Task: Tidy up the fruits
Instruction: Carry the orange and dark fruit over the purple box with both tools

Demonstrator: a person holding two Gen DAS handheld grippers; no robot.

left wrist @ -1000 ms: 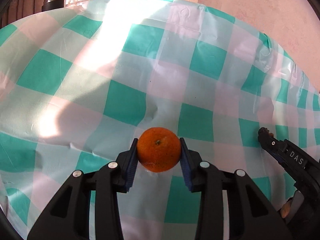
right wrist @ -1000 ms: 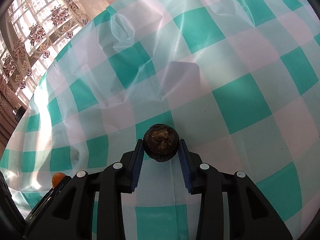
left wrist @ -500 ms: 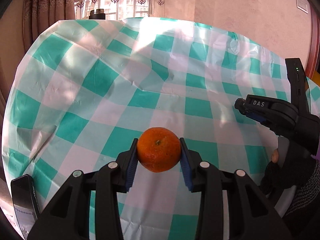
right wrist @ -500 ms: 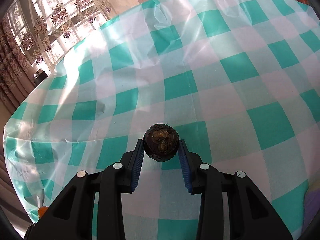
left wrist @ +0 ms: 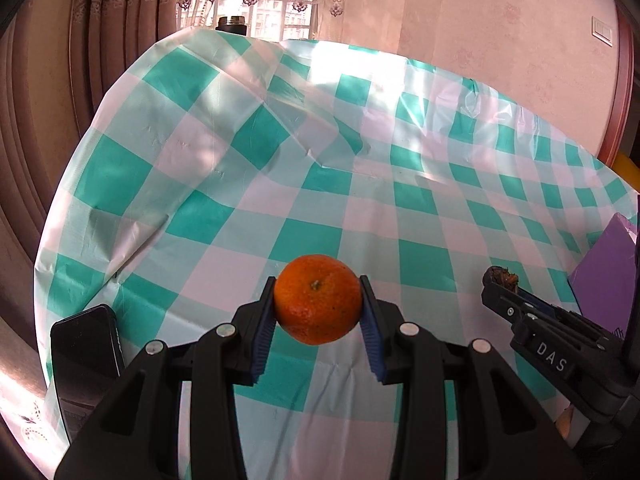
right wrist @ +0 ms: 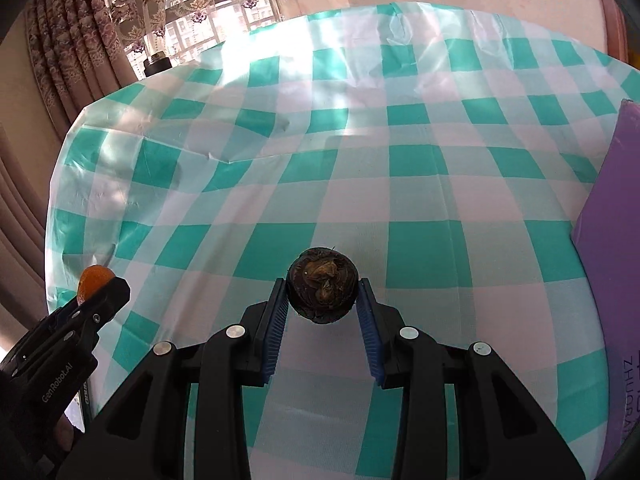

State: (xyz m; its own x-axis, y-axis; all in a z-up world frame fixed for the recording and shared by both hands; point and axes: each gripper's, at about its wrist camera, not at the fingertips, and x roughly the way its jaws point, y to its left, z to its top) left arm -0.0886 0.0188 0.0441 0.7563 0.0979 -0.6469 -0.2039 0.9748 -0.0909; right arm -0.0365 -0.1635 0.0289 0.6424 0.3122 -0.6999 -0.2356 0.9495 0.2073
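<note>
Left wrist view: the left gripper [left wrist: 318, 312] pinches the orange [left wrist: 318, 298] at lower centre; the table [left wrist: 280, 160] has receded.

Right wrist view: the right gripper [right wrist: 323, 304] pinches a dark brown fruit [right wrist: 323, 291]; a purple box [right wrist: 612, 220] has appeared, likely the destination.

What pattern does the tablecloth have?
The tablecloth has teal and white checks, clearest in the right wrist view.

A table under a green-and-white checked plastic cloth [left wrist: 248, 136], wrinkled toward twelve o'clock. A dark phone [left wrist: 86, 354] lies on its edge at eight o'clock; a purple box [right wrist: 612, 216] sits at three o'clock.
</note>
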